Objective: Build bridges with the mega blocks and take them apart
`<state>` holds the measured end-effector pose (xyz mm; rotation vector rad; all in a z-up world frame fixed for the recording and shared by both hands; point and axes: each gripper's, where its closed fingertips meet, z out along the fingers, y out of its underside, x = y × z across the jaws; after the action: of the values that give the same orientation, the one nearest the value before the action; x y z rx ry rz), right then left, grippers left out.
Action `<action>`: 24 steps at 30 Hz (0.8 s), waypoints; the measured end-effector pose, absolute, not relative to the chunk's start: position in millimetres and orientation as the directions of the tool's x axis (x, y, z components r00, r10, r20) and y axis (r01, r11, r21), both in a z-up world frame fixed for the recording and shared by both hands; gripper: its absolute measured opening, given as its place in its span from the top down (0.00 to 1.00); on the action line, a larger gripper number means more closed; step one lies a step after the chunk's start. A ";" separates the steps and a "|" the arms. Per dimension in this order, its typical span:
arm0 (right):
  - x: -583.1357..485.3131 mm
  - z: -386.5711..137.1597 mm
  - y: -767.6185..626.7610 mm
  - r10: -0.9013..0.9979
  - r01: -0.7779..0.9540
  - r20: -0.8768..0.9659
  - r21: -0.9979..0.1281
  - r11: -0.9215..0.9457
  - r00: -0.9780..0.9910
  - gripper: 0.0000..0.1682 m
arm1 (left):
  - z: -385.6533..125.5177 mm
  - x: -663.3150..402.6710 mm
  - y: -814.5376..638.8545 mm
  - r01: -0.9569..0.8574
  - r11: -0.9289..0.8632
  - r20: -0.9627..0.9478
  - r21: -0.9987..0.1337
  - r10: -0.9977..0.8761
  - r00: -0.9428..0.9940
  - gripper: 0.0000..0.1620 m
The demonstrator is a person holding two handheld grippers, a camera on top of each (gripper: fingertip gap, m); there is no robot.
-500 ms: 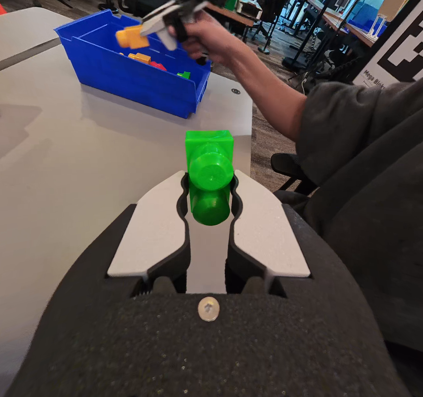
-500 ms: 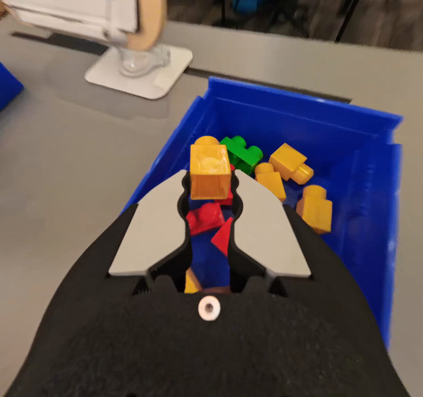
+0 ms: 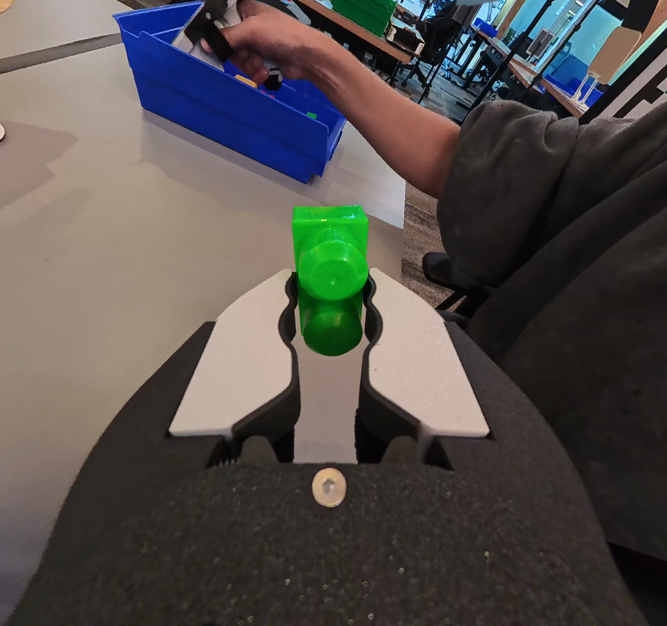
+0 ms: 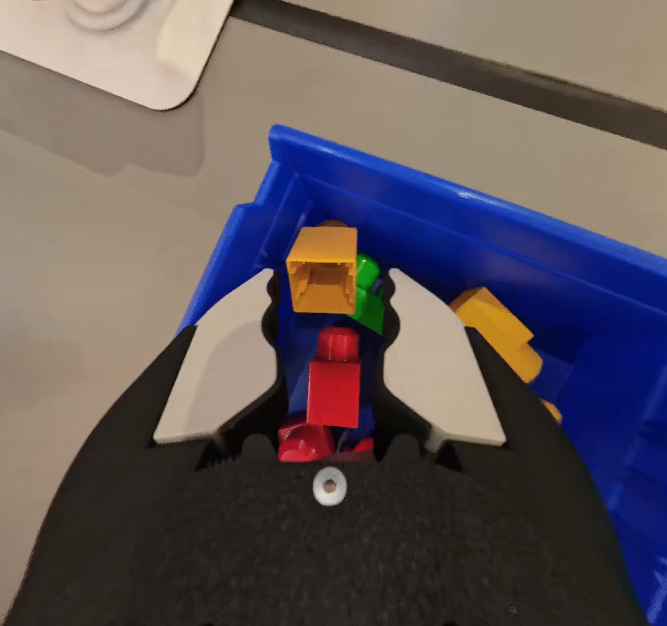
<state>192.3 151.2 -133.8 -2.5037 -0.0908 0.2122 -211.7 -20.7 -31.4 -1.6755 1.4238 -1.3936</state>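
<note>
Meanwhile, left tool (image 3: 330,296) grips a green two-stud block (image 3: 330,276) above the grey worktop (image 3: 126,248); right tool (image 4: 330,284) gapes wide, empty, over the blue bin (image 4: 469,233), orange block (image 4: 321,271) loose beneath; no legible markings.

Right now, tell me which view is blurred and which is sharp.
Left wrist view: sharp on the green block in the left gripper, soft only around the far hand. Right wrist view: motion-smeared throughout, with streaked blue bin edges and a soft orange block.
</note>
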 end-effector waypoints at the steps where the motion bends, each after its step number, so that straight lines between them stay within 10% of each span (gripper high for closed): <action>1: 194.9 -126.4 149.8 0.101 0.012 -0.111 -0.614 -0.789 0.989 0.64 | -31.7 -212.6 -20.9 -0.378 -0.304 0.360 -0.874 -0.929 -0.085 0.79; 9: 58.5 33.2 36.1 0.408 -0.237 -0.335 -0.932 -0.274 0.849 0.70 | -45.0 -220.3 -6.0 -0.405 -0.363 0.373 -0.839 -0.926 0.058 0.79; 18: -150.7 -82.9 -64.0 0.712 -0.013 -0.230 -0.955 -0.297 0.664 0.72 | -78.3 -222.4 3.9 -0.528 -0.356 0.313 -0.771 -0.934 0.173 0.79; 24: -114.6 -86.4 -52.6 0.614 -0.027 -0.231 -0.946 -0.323 0.754 0.73 | -136.1 -195.1 43.5 -0.792 -0.407 0.144 -0.455 -0.911 0.386 0.79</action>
<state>-114.6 -52.6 -86.4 -1.7979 -0.4583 0.6919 -195.1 43.5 -136.1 -2.3378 1.4905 -0.5401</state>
